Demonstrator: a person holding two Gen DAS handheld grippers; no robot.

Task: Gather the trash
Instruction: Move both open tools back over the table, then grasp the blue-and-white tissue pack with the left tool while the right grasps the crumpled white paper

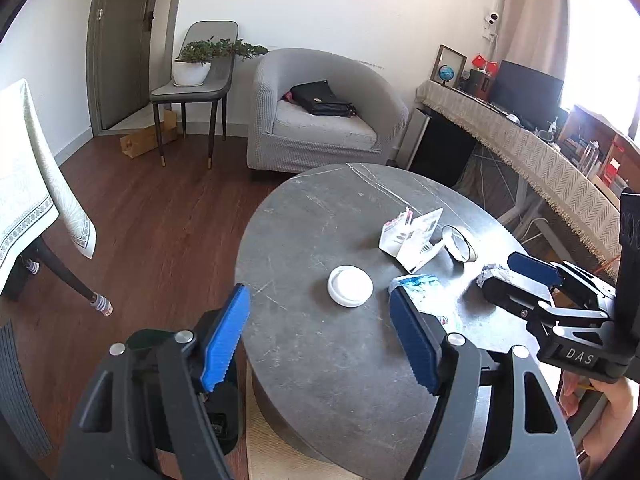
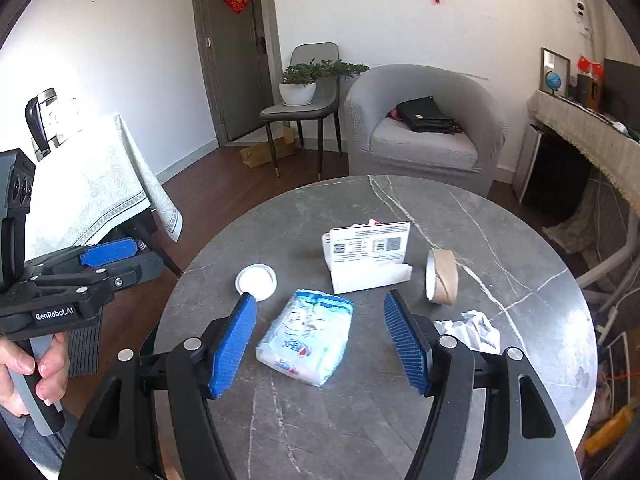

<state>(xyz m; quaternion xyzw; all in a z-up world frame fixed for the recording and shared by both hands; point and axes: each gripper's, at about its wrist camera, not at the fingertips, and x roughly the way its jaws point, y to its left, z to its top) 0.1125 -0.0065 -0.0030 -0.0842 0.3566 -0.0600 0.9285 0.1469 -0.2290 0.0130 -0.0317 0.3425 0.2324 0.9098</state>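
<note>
both grippers are hovering released over the round grey table [image 2: 520,240], the left gripper [image 1: 320,336] above its left edge and the right gripper [image 2: 320,340] straddling the tissue pack [image 2: 308,336] near the middle. crumpled paper [image 2: 472,330] is lying toward the right edge, partly hiding behind a blue pad [image 2: 404,344]; a torn white box [image 2: 370,258], tape roll [image 2: 442,276] and white lid [image 2: 256,280] are sitting further in.

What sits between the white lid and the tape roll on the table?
In the right wrist view, the folded white card box stands between the white lid and the tape roll; the tissue pack lies nearer, below that line.
</note>
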